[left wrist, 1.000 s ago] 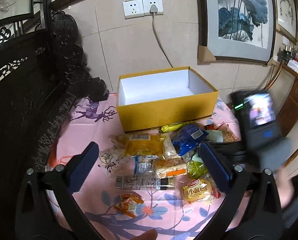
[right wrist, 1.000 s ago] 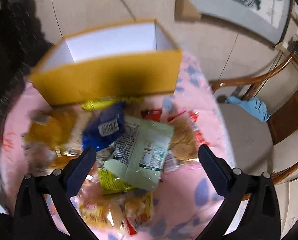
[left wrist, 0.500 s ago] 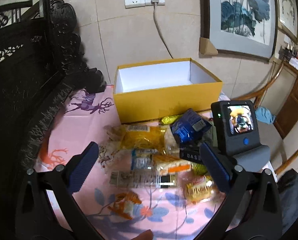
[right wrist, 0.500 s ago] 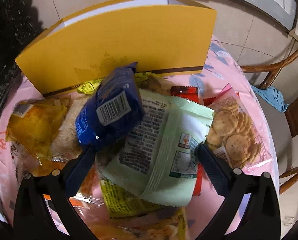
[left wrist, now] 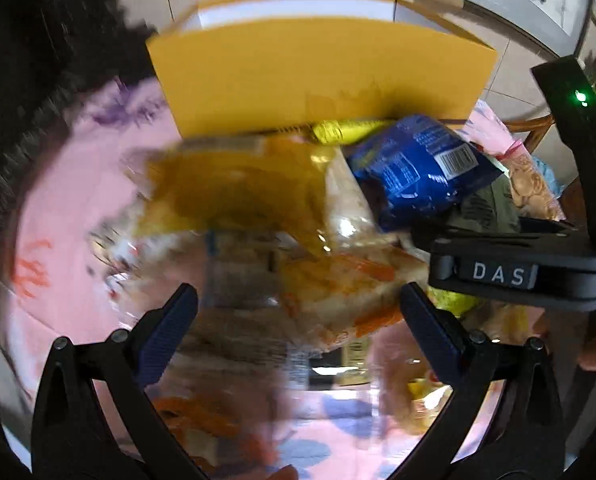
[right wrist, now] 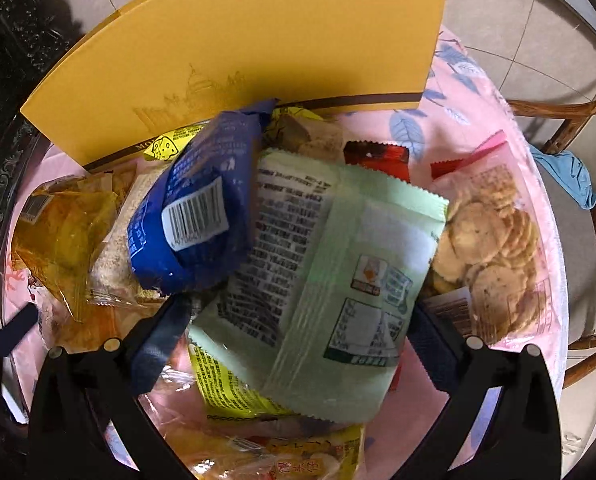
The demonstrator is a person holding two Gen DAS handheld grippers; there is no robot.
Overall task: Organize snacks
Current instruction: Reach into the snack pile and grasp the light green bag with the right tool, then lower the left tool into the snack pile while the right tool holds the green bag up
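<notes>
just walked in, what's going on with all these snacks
A person with a gripper in each hand is sorting a pile of snack packs lying in front of a yellow box on a pink cloth. The right gripper is open, its fingers either side of a green pack beside a blue pack. The left gripper is open over the pile, holding nothing.

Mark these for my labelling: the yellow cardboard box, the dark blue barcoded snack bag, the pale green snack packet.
yellow cardboard box [right wrist: 257, 52], right wrist view, front wall
dark blue barcoded snack bag [right wrist: 195, 216], right wrist view, barcode label
pale green snack packet [right wrist: 322, 280], right wrist view, back seam
</notes>
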